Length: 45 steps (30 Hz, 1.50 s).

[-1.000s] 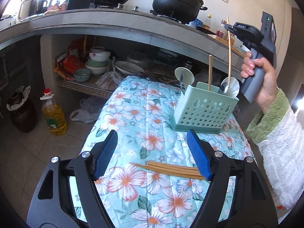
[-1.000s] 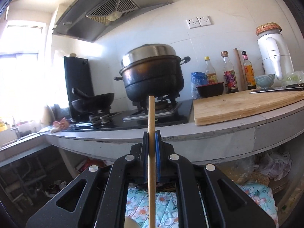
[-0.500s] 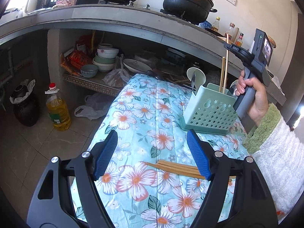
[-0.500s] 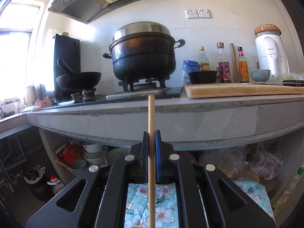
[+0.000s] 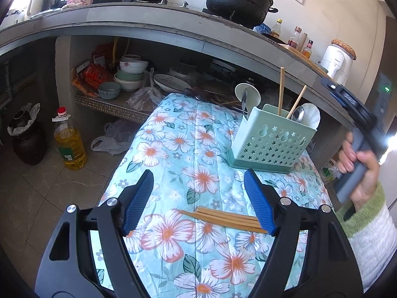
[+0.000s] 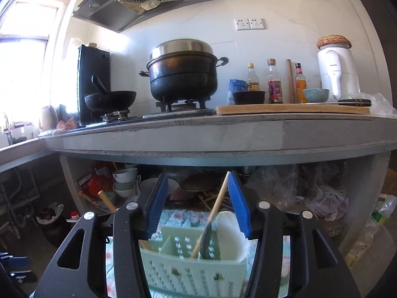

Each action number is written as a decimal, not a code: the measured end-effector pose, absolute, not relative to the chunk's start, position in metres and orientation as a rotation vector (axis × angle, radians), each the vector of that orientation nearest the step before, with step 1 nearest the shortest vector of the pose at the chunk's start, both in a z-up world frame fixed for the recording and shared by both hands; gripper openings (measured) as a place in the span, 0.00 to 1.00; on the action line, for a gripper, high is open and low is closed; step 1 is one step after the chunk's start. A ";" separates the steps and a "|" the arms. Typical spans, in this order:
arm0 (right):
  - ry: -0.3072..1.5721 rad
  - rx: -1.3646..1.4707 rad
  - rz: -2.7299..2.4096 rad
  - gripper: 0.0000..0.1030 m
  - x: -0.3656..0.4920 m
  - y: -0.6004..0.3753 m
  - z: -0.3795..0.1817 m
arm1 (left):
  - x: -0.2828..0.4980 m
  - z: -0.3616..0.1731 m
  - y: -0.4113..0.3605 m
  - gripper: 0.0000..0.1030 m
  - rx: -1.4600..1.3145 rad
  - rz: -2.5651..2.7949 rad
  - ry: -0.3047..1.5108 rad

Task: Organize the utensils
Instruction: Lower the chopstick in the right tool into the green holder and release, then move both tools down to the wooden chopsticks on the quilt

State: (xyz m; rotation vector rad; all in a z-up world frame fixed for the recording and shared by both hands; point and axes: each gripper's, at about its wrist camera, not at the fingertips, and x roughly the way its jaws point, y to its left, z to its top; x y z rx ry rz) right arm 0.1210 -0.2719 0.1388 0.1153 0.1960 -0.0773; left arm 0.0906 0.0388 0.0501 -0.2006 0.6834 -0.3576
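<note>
A pale green utensil caddy [image 5: 270, 144] stands at the far right of the floral tablecloth [image 5: 188, 149]. It holds an upright chopstick [image 5: 281, 92], a leaning chopstick [image 5: 297, 99] and a metal spoon [image 5: 297, 114]. My left gripper [image 5: 198, 173] hangs open over the cloth, just short of a bundle of chopsticks [image 5: 223, 217] that lies by its right finger. My right gripper [image 6: 197, 175] hovers right above the caddy [image 6: 193, 273], its jaws opening. The leaning chopstick [image 6: 215, 208] stands free between them, close to the right pad, its foot in a compartment.
A concrete counter [image 6: 223, 134] overhangs the table with a black pot [image 6: 182, 74], a wok [image 6: 110, 99] and a cutting board [image 6: 292, 109]. Under it a shelf holds stacked bowls [image 5: 130, 72]. An oil bottle [image 5: 70, 146] and a dark jar [image 5: 27, 141] stand on the floor, left.
My right gripper came down over the caddy, its jaws parted, and the chopstick it pinched now leans loose in the caddy. The left gripper has stayed put and open.
</note>
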 end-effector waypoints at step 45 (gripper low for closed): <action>0.944 0.703 0.023 0.55 -0.010 -0.331 -0.039 | 0.117 -0.087 0.002 0.12 -0.887 -0.463 1.162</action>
